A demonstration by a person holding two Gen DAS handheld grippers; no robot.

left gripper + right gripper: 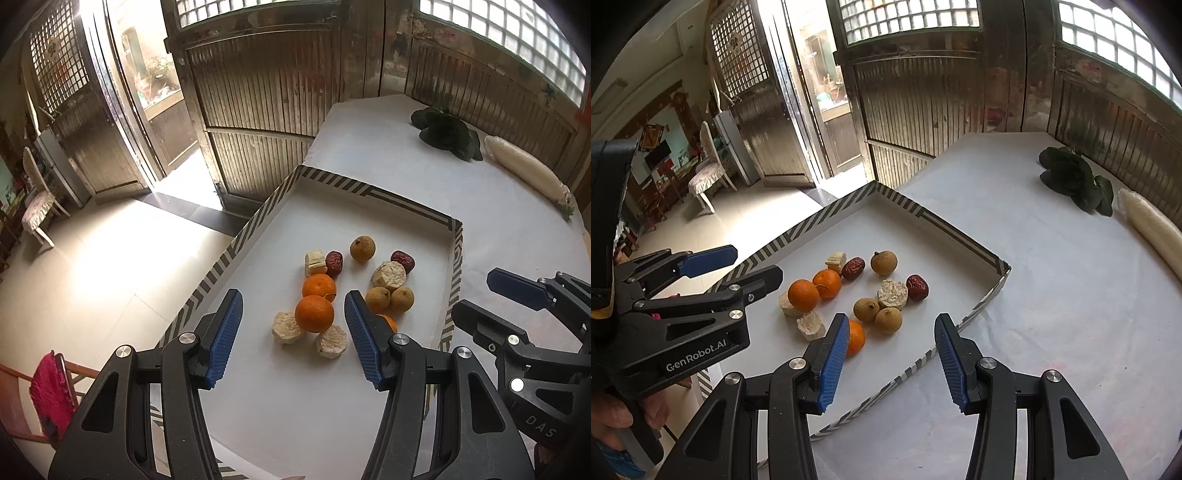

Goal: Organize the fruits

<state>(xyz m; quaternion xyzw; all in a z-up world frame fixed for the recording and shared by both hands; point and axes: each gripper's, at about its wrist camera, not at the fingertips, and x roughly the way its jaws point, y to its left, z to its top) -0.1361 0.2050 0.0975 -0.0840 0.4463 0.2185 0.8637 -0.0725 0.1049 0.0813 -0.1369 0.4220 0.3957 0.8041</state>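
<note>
Both sets of my fingers stand wide apart and hold nothing: the left gripper hangs over the near oranges, the right gripper over the tray's near right rim. Longans, red dates and pale chunks lie jumbled mid-tray. I judge sorting is unsettled; any grasp needs a gentle squeeze.

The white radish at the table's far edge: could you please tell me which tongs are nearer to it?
Right. The right tongs hover open over the tray's near corner, on the white radish's side; the left tongs hang open over the fruit, further away.
</note>
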